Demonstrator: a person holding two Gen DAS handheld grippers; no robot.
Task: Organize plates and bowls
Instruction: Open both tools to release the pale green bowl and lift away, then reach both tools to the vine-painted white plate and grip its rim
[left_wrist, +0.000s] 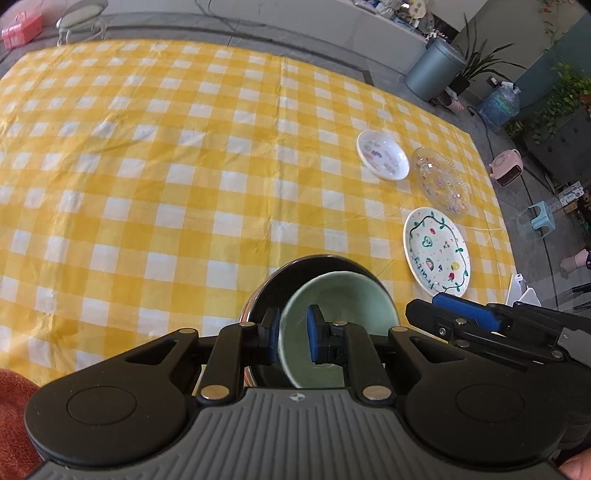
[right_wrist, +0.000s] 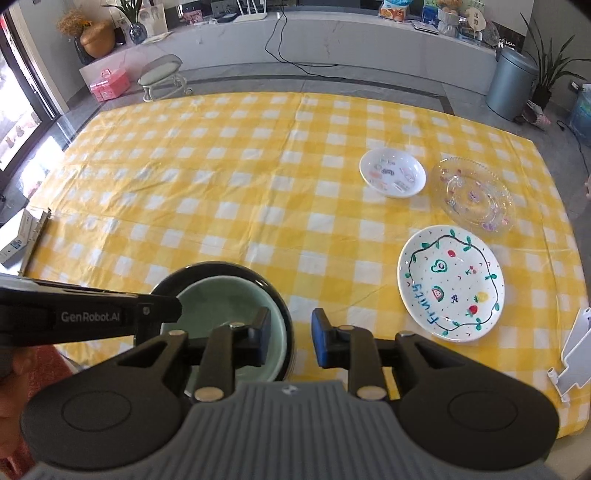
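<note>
From my left wrist view, the left gripper (left_wrist: 293, 338) has its jaws clamped on the near rim of the green bowl (left_wrist: 340, 295), one pad outside the wall and one inside. That bowl sits nested in a black bowl (left_wrist: 291, 273), at about six o'clock on the surface under its yellow checked cloth (left_wrist: 166, 184). The right gripper (left_wrist: 465, 314) shows at four o'clock in this view, just beside the bowls. In my right wrist view, the right gripper (right_wrist: 290, 339) has its jaws apart with nothing between them; its left pad hangs over the green bowl (right_wrist: 221, 299) and its right pad over bare cloth beyond the rim of the black bowl (right_wrist: 221, 267). The left gripper (right_wrist: 162, 310) comes in from nine o'clock. Three more dishes lie at about two to three o'clock on the cloth (right_wrist: 184, 184): a white plate painted with fruit (right_wrist: 450, 282) nearest, a clear glass plate (right_wrist: 472, 195) just beyond it, and a small white dish (right_wrist: 392, 172) close beside the glass one, all well apart from the bowls.
</note>
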